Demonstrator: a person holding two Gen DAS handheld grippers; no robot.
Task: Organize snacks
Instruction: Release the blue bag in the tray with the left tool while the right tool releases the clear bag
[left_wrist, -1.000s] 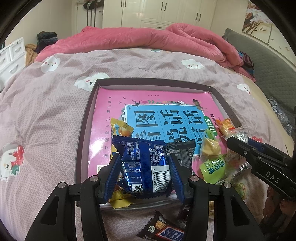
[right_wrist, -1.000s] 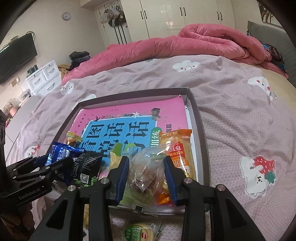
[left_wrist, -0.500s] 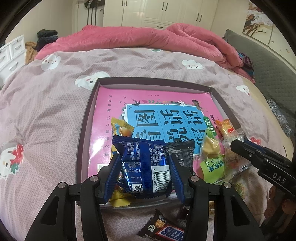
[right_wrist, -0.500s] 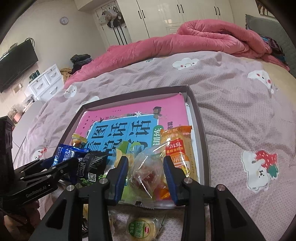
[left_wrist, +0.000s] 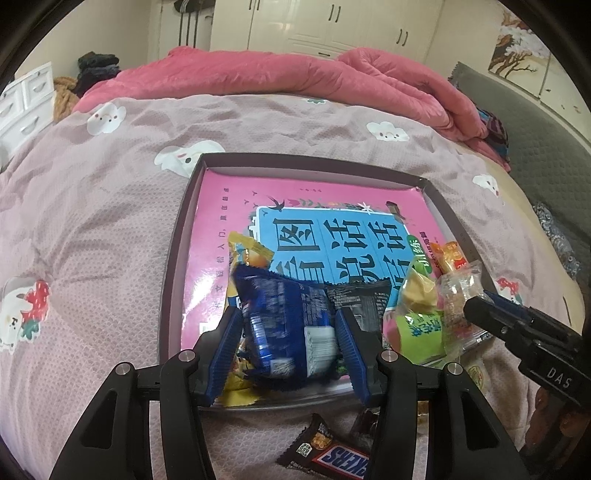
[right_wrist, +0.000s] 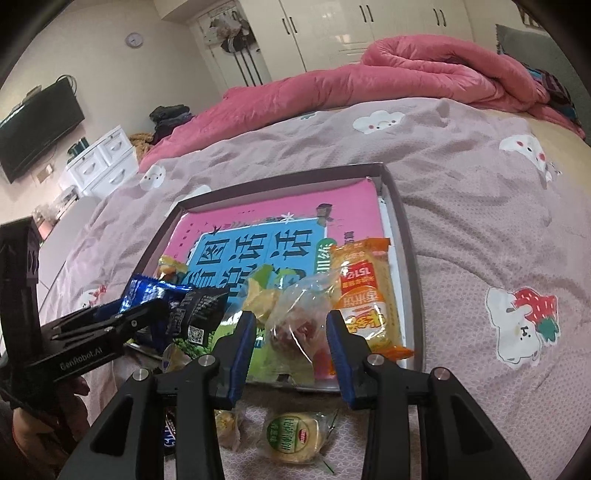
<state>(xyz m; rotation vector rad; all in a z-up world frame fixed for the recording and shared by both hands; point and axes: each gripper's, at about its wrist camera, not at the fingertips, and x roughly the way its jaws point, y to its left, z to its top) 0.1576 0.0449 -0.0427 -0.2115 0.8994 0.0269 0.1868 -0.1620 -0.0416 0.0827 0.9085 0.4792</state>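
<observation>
A dark shallow tray (left_wrist: 314, 162) (right_wrist: 280, 181) lined with a pink and blue book cover lies on the bed. My left gripper (left_wrist: 288, 317) is shut on a blue snack packet (left_wrist: 284, 325) held over the tray's near left part. My right gripper (right_wrist: 290, 325) is shut on a clear packet (right_wrist: 295, 325) with reddish pieces, over the tray's near right part. In the left wrist view the right gripper (left_wrist: 480, 306) comes in from the right with the clear packet (left_wrist: 458, 295) at its tip. The left gripper (right_wrist: 147, 310) shows at the left of the right wrist view.
In the tray lie a black packet (left_wrist: 362, 299), a green packet (left_wrist: 417, 325), an orange packet (right_wrist: 364, 291) and a yellow one (left_wrist: 247, 251). On the quilt before the tray lie a Snickers bar (left_wrist: 332, 458) and a round green-labelled cake (right_wrist: 291, 437). A pink duvet (left_wrist: 295, 81) is heaped behind.
The right gripper with the clear packet has drifted slightly toward the tray's near edge. The blue packet now looks blurred and a little tilted in the left gripper. Both grips are unchanged.
</observation>
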